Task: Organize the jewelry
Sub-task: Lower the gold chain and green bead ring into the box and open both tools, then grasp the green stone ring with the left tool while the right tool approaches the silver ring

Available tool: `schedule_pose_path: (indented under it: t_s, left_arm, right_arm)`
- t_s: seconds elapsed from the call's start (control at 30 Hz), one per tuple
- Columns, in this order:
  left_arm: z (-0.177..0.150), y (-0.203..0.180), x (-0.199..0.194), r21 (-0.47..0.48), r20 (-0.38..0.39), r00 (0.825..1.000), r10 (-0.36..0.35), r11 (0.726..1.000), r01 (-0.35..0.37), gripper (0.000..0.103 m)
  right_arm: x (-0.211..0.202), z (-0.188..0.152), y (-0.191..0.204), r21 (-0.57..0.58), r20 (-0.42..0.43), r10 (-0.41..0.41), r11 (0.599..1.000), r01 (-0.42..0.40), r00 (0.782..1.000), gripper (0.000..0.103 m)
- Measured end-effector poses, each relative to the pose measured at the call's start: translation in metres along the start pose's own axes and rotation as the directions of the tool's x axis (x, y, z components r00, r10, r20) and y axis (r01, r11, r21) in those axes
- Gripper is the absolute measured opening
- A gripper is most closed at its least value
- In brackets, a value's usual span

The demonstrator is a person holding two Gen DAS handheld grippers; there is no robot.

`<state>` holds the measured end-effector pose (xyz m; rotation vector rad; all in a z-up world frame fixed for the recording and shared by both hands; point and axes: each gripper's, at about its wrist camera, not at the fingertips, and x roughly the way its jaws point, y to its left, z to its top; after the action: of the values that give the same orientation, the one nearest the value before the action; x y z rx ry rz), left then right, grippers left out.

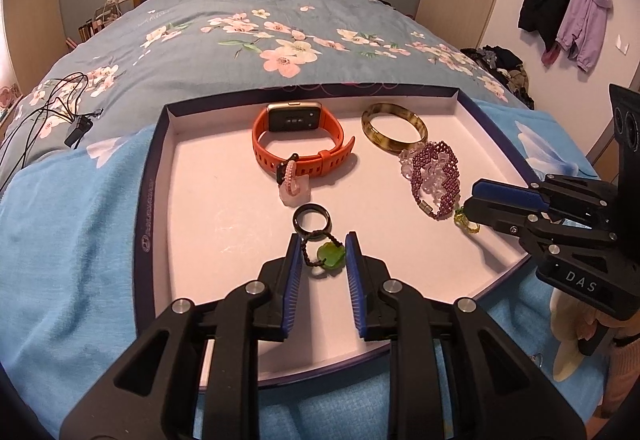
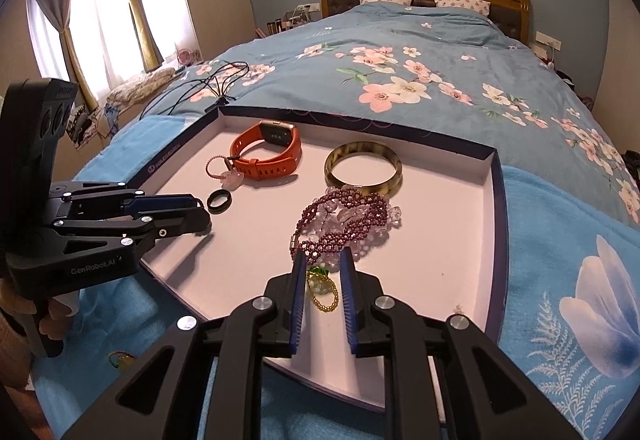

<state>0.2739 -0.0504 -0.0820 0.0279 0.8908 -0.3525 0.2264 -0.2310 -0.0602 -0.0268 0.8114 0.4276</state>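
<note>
I had two grippers over one shallow tray, a dark-rimmed box lid with a pale pink floor, set on a light blue towel on the floral bed; inside it I counted seven pieces of jewelry. One was an orange watch with a smooth rubbery strap and a rounded square face; one a glossy mottled bangle, brown and amber, a plain rigid hoop; one a woven bracelet of small purple beads mixed with clear faceted crystals, touching the bangle's near edge. One pale pink stone charm on a braided pink loop lay against the watch strap; one plain black ring sat just in front of it.

My left gripper stood partly open, its ribbed blue pads either side of a green stone charm on a dark braided cord, the pads not pressing on it; the cord reached up to the black ring. My right gripper was barely parted; between its blue pads lay a small loop of yellow beads with a green piece at its top, resting on the tray floor just in front of the purple bracelet; I could not tell whether the pads touched it.
</note>
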Motion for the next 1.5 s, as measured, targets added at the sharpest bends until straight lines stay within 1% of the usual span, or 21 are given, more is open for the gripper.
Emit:
schedule_pose_path:
  t_s: [0.03,0.1,0.17,0.27,0.33,0.4,0.43,0.53,0.63,0.7,0.77,0.9,0.97,1.03,1.2,1.3,1.37,1.5]
  left_arm:
    - [0.000,0.000,-0.002,-0.004,0.003,1.000,0.000,1.000,0.000,0.022]
    - [-0.001,0.001,-0.009,-0.008,0.022,1.000,0.006,1.000,-0.006,0.027]
    - [-0.001,0.001,-0.021,-0.007,0.052,0.999,0.014,1.000,-0.014,0.031]
    - [-0.005,-0.001,-0.044,0.008,0.101,0.995,0.006,1.000,-0.007,0.035]
    - [-0.012,-0.003,-0.062,0.036,0.136,0.991,0.004,0.999,-0.009,0.039]
    - [-0.021,-0.006,-0.078,0.062,0.165,0.986,-0.008,0.998,-0.002,0.040]
    - [-0.025,-0.007,-0.084,0.071,0.173,0.985,-0.017,0.997,0.004,0.043]
    - [-0.043,-0.012,-0.100,0.102,0.178,0.983,-0.042,0.994,0.024,0.045]
    - [-0.060,-0.017,-0.108,0.118,0.161,0.984,-0.079,0.991,0.060,0.045]
    - [-0.072,-0.023,-0.109,0.137,0.141,0.986,-0.086,0.988,0.067,0.045]
    - [-0.081,-0.030,-0.106,0.148,0.119,0.988,-0.096,0.986,0.078,0.045]
    - [-0.096,-0.039,-0.099,0.133,0.069,0.988,-0.139,0.983,0.129,0.047]
    - [-0.100,-0.043,-0.094,0.126,0.052,0.989,-0.138,0.983,0.131,0.047]
    - [-0.104,-0.046,-0.089,0.116,0.037,0.989,-0.143,0.984,0.137,0.047]
    - [-0.105,-0.050,-0.082,0.116,0.017,0.991,-0.135,0.984,0.132,0.047]
    - [-0.104,-0.050,-0.077,0.110,-0.002,0.991,-0.135,0.985,0.135,0.047]
    - [-0.103,-0.049,-0.074,0.103,-0.017,0.991,-0.136,0.985,0.137,0.044]
    - [-0.101,-0.049,-0.069,0.096,-0.035,0.990,-0.138,0.985,0.141,0.042]
  right_arm:
    - [-0.003,0.000,-0.002,0.009,0.006,0.002,1.000,-0.002,1.000,0.015]
    - [-0.009,-0.001,-0.002,0.018,0.019,0.004,1.000,-0.004,1.000,0.016]
    - [-0.019,-0.001,-0.003,0.025,0.042,0.011,1.000,-0.012,0.999,0.022]
    - [-0.034,-0.004,-0.002,0.033,0.072,0.029,0.999,-0.032,0.997,0.023]
    - [-0.047,-0.008,-0.001,0.035,0.094,0.046,0.998,-0.049,0.995,0.024]
    - [-0.059,-0.014,0.002,0.019,0.109,0.060,0.998,-0.063,0.992,0.028]
    - [-0.064,-0.017,0.005,0.008,0.113,0.057,0.998,-0.058,0.992,0.031]
    - [-0.074,-0.031,0.014,-0.025,0.099,0.070,0.997,-0.067,0.993,0.031]
    - [-0.076,-0.047,0.023,-0.056,0.057,0.086,0.995,-0.083,0.995,0.032]
    - [-0.075,-0.057,0.026,-0.064,0.029,0.088,0.994,-0.086,0.996,0.032]
    - [-0.074,-0.069,0.030,-0.064,-0.005,0.103,0.993,-0.103,0.995,0.037]
    - [-0.073,-0.087,0.037,-0.070,-0.048,0.110,0.991,-0.114,0.993,0.039]
    - [-0.071,-0.094,0.043,-0.081,-0.072,0.101,0.991,-0.107,0.992,0.039]
    - [-0.073,-0.096,0.049,-0.102,-0.073,0.078,0.991,-0.085,0.994,0.039]
    - [-0.068,-0.097,0.054,-0.113,-0.101,0.058,0.991,-0.070,0.993,0.038]
    - [-0.066,-0.097,0.054,-0.116,-0.100,0.043,0.992,-0.055,0.994,0.035]
    - [-0.066,-0.097,0.053,-0.111,-0.100,0.034,0.993,-0.045,0.994,0.029]
    - [-0.066,-0.096,0.050,-0.101,-0.098,0.020,0.994,-0.030,0.995,0.022]
